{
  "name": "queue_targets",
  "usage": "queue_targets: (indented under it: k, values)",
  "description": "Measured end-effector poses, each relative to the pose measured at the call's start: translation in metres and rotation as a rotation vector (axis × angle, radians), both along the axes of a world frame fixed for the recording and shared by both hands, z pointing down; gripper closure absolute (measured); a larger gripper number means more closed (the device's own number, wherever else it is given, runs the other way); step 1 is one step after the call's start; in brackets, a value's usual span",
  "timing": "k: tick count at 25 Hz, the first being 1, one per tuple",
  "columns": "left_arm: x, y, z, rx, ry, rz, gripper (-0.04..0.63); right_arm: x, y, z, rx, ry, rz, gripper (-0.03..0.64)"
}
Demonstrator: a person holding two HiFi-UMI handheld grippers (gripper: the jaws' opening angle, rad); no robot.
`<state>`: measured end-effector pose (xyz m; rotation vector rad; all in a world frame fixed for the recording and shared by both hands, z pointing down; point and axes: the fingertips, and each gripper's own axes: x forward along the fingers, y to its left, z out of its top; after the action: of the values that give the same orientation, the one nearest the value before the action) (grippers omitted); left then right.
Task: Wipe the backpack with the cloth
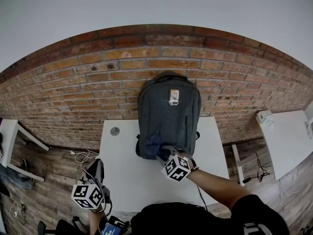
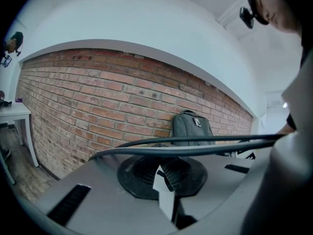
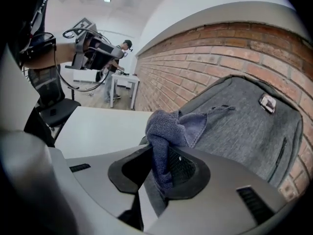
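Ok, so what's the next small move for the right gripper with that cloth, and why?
Probably press the cloth onto the backpack and sweep upward. The right gripper is shut on the cloth near the bag's lower front; the backpack stands upright against the brick wall, and most of its front lies above the cloth.

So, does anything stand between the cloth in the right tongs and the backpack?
Nothing visible does. The right tongs are shut on the cloth, which sits right at the lower front of the backpack, with no other thing between them.
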<state>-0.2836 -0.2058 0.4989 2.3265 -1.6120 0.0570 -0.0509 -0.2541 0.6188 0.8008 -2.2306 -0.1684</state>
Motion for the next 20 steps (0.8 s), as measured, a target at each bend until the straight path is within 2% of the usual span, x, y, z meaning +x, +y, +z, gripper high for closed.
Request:
queue_targets:
  k: [6,13,17,20]
  values:
    - [-0.002,0.004,0.002,-0.009,-0.004,-0.009,0.601,-0.013,0.025,0.040,-0.073,0.068,-0.054,0.529]
    - [-0.003,0.006,0.003,-0.010,-0.003,-0.008,0.601,-0.016,0.037,0.077,-0.192,0.079,-0.020,0.529]
    - [-0.006,0.006,0.004,-0.012,-0.002,-0.015,0.601,-0.016,0.031,0.071,-0.185,0.068,0.000,0.529]
    - [-0.006,0.006,0.005,-0.012,0.001,-0.015,0.601,-0.016,0.012,0.043,-0.143,0.013,0.038,0.529]
